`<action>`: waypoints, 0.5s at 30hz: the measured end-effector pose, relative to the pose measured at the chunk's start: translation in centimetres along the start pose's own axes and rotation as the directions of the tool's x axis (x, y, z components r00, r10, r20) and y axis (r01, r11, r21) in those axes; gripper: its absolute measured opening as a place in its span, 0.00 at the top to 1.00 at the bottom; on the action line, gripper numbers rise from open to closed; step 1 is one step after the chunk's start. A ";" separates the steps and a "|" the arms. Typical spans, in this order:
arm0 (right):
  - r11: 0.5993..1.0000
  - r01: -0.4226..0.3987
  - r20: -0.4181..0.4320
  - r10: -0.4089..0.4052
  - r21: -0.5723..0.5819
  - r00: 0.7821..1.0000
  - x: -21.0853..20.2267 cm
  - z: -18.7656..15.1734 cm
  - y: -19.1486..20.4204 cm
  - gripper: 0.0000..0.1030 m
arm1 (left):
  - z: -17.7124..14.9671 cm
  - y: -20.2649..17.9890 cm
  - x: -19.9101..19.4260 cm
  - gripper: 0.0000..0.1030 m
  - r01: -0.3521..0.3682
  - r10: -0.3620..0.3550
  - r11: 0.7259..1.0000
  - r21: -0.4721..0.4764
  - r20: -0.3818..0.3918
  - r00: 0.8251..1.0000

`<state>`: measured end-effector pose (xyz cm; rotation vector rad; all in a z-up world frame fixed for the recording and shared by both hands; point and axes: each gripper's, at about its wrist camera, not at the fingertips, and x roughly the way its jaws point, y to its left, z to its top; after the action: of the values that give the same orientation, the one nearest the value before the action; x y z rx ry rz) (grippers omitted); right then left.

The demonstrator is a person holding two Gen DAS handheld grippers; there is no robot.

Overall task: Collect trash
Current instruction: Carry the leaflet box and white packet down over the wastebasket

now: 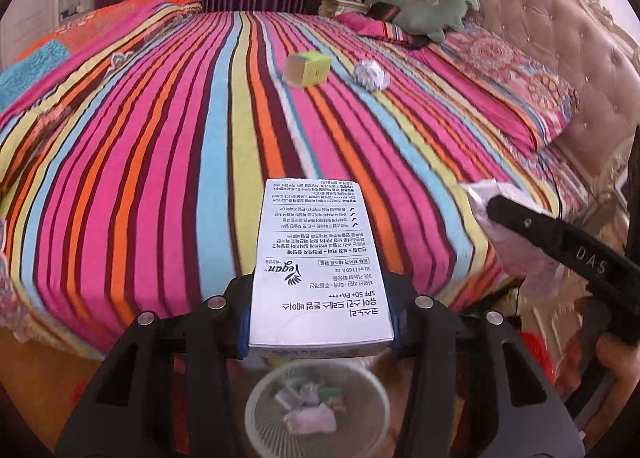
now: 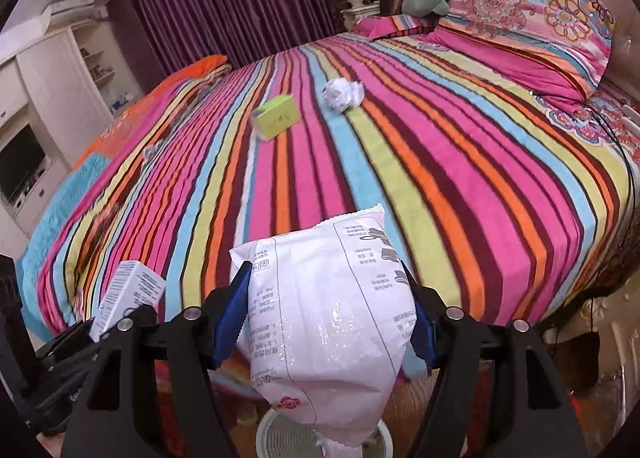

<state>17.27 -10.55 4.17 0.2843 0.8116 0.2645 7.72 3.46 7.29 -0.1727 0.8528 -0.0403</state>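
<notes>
In the left wrist view, the left gripper pinches a white carton printed with Korean text and "SPF 50+". Its blue-padded jaws press on the carton's two long sides near its near end. The carton's long axis runs straight away from the camera, out over the edge of the striped bedspread, and its print reads upside down. Directly below it stands a white wastebasket holding crumpled scraps; its lower rim is cut off by the frame.

Farther up the bed lie a yellow-green box and, just to its right, a crumpled paper ball, apart from each other. A green plush toy rests near the headboard; motion blur softens it.

In the right wrist view, the right gripper squeezes a white plastic packet by its sides. The packet's long axis points forward, its crimped end toward the bed, and its near end droops over the wastebasket, hiding most of it. The packet's printed text is too small to read.
</notes>
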 end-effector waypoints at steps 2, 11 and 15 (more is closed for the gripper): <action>1.000 -0.007 -0.024 0.006 -0.025 1.000 -0.5 -1.6 1.0 0.37 | -1.7 0.4 -0.3 0.54 -0.006 0.006 1.000 0.004 -0.018 1.000; 0.998 -0.020 -0.142 0.011 -0.063 0.990 -0.8 -6.6 2.8 0.37 | -7.9 1.7 0.6 0.54 -0.013 0.010 1.000 -0.023 -0.132 0.991; 0.997 -0.059 -0.316 0.070 0.044 0.946 1.9 -10.1 1.7 0.37 | -9.9 2.2 2.7 0.54 -0.012 -0.002 0.998 -0.061 -0.223 0.975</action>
<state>10.84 -6.90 -3.08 0.3046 1.1280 0.3645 1.95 4.02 -1.46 -0.2275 1.0793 -0.0285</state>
